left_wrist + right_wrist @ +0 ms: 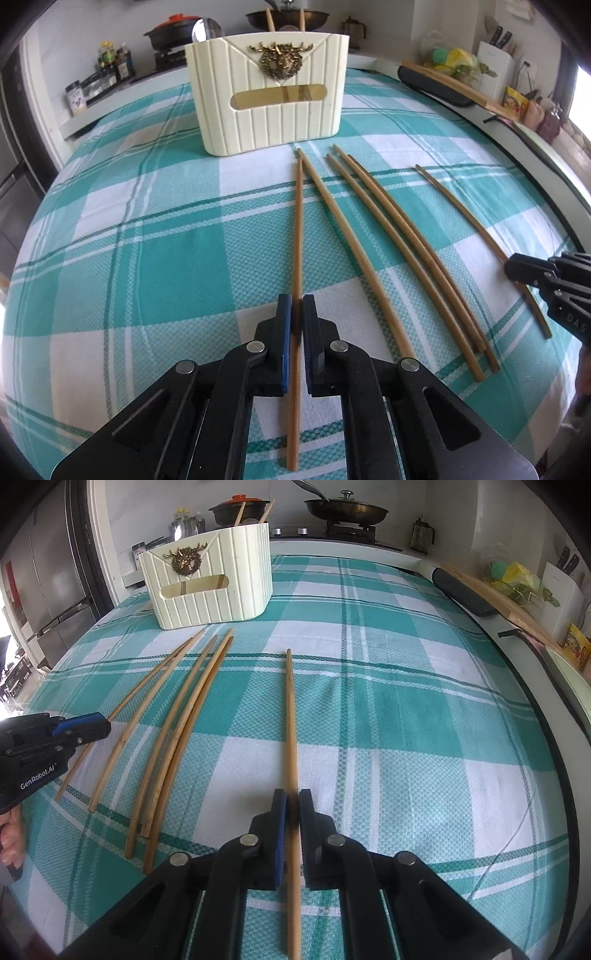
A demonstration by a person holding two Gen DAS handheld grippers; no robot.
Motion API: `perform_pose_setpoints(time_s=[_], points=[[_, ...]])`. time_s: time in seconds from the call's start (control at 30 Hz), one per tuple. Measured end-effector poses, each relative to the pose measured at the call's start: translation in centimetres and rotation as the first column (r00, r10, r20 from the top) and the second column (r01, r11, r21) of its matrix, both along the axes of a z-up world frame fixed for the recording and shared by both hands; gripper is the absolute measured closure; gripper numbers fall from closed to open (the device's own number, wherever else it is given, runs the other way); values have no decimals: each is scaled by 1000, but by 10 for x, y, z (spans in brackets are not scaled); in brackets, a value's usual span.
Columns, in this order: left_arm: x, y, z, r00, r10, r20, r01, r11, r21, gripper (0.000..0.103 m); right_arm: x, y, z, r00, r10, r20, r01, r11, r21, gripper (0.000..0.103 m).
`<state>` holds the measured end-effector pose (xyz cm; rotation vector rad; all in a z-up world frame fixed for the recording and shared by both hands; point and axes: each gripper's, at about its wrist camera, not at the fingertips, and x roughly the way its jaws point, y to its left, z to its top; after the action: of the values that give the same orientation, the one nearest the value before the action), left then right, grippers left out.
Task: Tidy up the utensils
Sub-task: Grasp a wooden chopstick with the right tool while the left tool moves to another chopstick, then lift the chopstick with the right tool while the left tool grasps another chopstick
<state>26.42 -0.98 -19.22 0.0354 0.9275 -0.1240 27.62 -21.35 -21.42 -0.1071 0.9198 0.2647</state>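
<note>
On the body of the left gripper [105,728], seen at the left edge of the right wrist view, white letters are reading "GenRobot.AI", with a small mark after them. On the body of the right gripper [511,268], seen at the right edge of the left wrist view, faint raised letters are showing "DAS"; the rest of the word is running out of the picture. The labels on the bottles [110,61] and the yellow packet [515,99] are too small to read.
</note>
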Motion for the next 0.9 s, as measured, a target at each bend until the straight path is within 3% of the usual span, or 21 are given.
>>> perform_pose_setpoints(time_s=[0.13, 0.27, 0.3, 0.37, 0.4, 0.43, 0.5, 0.6, 0.73, 0.9], points=[[-22, 20, 2, 989, 145, 7, -145, 989, 14, 98, -7, -12, 0, 999, -32, 6, 32, 999, -21, 96], [-43, 39, 1, 980, 196, -27, -196, 980, -17, 95, -18, -24, 1, 998, -59, 6, 59, 997, -58, 96], [-46, 42, 2, 981, 192, -37, -193, 981, -28, 87, -20, -26, 1, 998, -63, -1, 63, 997, -55, 96], [-46, 46, 4, 984, 169, -58, -172, 983, -57, 55, -22, -30, 3, 998, -54, -20, 53, 998, -36, 92], [-46, 48, 5, 986, 157, -63, -161, 984, -71, 33, -22, -30, 4, 999, -45, -29, 44, 999, -25, 83], [-45, 49, 7, 988, 143, -59, -148, 986, -83, 28, -21, -31, 6, 999, -36, -34, 36, 999, -14, 72], [-38, 49, 8, 992, 107, -71, -113, 991, -77, 28, -19, -31, 9, 999, -17, -42, 17, 1000, -2, 68], [-25, 50, 4, 991, 51, -126, -59, 996, -60, 28, -9, -31, 11, 996, 25, -86, -25, 1000, 1, 68], [-7, 50, 6, 991, -3, -137, 0, 1000, -26, 28, 9, -32, 9, 986, 62, -152, -65, 998, -12, 68], [27, 54, 1, 986, -16, -168, 17, 1000, 4, 29, 36, -31, 8, 974, 93, -208, -102, 994, -34, 68]])
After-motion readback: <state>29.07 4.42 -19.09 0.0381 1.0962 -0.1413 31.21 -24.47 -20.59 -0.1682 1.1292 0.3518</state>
